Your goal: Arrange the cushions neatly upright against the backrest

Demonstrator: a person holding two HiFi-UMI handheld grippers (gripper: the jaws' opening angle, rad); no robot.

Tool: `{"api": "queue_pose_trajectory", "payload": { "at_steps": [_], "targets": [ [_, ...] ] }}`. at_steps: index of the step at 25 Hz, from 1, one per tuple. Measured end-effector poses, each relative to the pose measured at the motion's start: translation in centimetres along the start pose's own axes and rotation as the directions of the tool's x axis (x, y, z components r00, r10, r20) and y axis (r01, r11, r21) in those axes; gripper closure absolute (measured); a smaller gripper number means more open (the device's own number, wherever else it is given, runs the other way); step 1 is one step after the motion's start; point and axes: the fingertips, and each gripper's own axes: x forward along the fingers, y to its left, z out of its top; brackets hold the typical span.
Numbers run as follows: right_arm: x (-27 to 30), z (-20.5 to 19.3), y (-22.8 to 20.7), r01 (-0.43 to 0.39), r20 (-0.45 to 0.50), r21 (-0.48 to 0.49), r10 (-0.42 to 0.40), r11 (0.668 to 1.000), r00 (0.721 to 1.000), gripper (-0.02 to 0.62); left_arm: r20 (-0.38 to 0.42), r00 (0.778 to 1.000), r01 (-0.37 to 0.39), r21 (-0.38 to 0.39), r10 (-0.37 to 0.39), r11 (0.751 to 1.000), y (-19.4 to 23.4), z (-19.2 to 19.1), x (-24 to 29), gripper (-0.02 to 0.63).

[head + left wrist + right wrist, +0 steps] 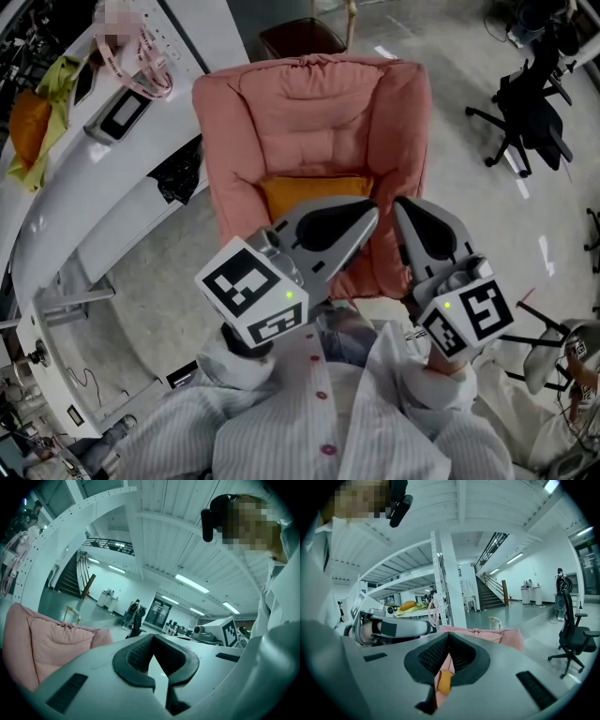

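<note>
Hovering before the pink padded fabric armchair (319,112), the left gripper (356,225) and the right gripper (412,220) both have their jaws pressed together on nothing. The orange square fabric cushion (314,192) sits on the seat, touching the backrest. This looks like the approach step. Next, one gripper must open and reach the cushion's edge.

Striped shirt, 2 grey grippers
A pale, finely striped shirt (281,431) with dark red buttons (322,395) is worn. The left gripper (366,214) and right gripper (405,208) are shelled in smooth grey, lined with black ribbed pads (133,656), and each is backed by a white marker cube (253,292) carrying 1 green light.
</note>
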Motion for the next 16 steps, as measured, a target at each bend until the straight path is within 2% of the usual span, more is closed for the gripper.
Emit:
{"api": "queue_pose_trajectory", "payload": {
  "at_steps": [16],
  "targets": [
    [-0.32,-0.67,0.71,0.005,-0.003,0.036,-0.005,0.999,1.000,0.583,-0.003,1.000,-0.006,-0.002,0.006,1.000,0.12,-0.15,-0.61,0.597]
  ]
}}
